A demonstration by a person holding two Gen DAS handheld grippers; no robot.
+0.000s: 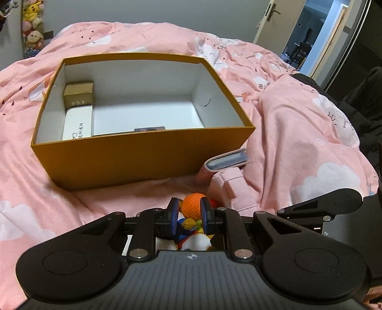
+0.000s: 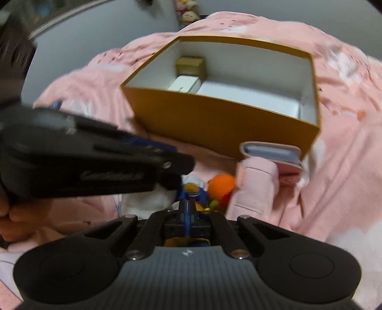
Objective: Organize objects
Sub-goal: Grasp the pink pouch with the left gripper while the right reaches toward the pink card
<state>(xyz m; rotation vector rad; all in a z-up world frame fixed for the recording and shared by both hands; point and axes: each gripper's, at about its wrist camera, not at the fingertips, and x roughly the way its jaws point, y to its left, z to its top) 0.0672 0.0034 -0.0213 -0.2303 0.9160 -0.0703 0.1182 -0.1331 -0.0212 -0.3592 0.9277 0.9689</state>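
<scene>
An open orange box [image 1: 143, 159] [image 2: 214, 119] sits on the pink bed. Inside lie a small gold box [image 1: 78, 94] [image 2: 191, 65], a white box [image 1: 77, 121] [image 2: 185, 84] and a flat item at the near wall. A crocheted toy with an orange ball [image 1: 192, 205] [image 2: 220, 186] lies on the bedding in front of the box. My left gripper [image 1: 190, 214] has its blue pads on either side of the toy, close to it. My right gripper [image 2: 187, 205] is shut, its tips just above the toy. A pink card case [image 1: 226, 162] [image 2: 272, 153] leans by the box corner.
Pink cloud-print duvet [image 1: 298, 133] with raised folds covers the bed. A pink cloth piece [image 1: 236, 188] lies right of the toy. Plush toys [image 1: 32, 21] hang at the far left wall. A doorway [image 1: 308, 35] opens at the far right. The left gripper body [image 2: 83, 159] crosses the right wrist view.
</scene>
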